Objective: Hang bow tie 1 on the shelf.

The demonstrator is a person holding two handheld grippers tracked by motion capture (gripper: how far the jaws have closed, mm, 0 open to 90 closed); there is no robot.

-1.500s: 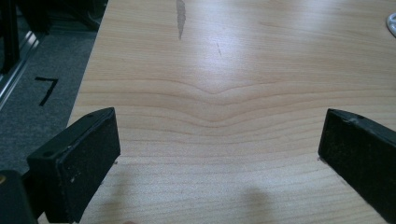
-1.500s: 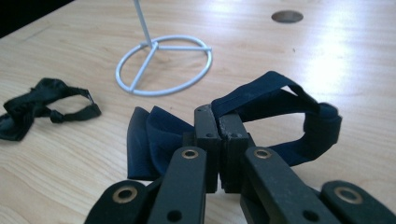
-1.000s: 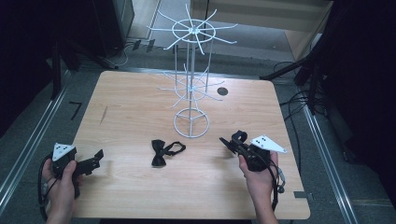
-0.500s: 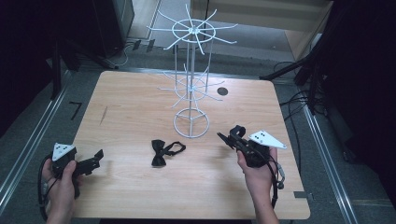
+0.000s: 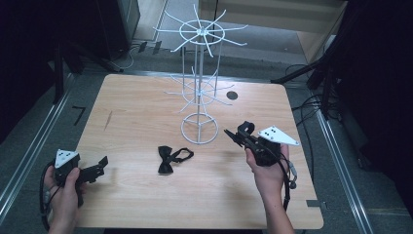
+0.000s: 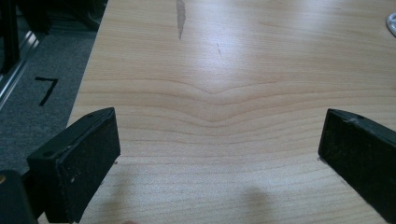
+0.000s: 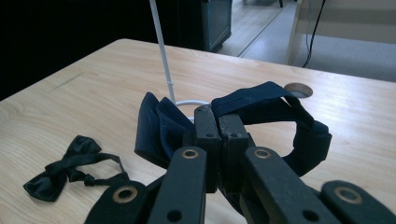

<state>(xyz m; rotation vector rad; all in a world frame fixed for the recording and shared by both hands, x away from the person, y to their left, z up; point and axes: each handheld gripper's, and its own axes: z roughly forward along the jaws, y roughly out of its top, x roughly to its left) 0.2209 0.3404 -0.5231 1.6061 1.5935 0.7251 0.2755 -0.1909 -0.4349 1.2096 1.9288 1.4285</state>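
Your right gripper [image 7: 218, 135] is clamping a navy bow tie [image 7: 159, 128], partly hiding it; your left gripper [image 6: 219, 154] is gaping wide.

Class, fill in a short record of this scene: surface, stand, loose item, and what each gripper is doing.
Surface: light wooden table
Stand: white wire rack, upright, hooks bare
Loose item: black bow tie lying flat before the rack's ring base
Left gripper: jaws wide apart, nothing between them
Right gripper: shut on dark navy bow tie, lifted off the table
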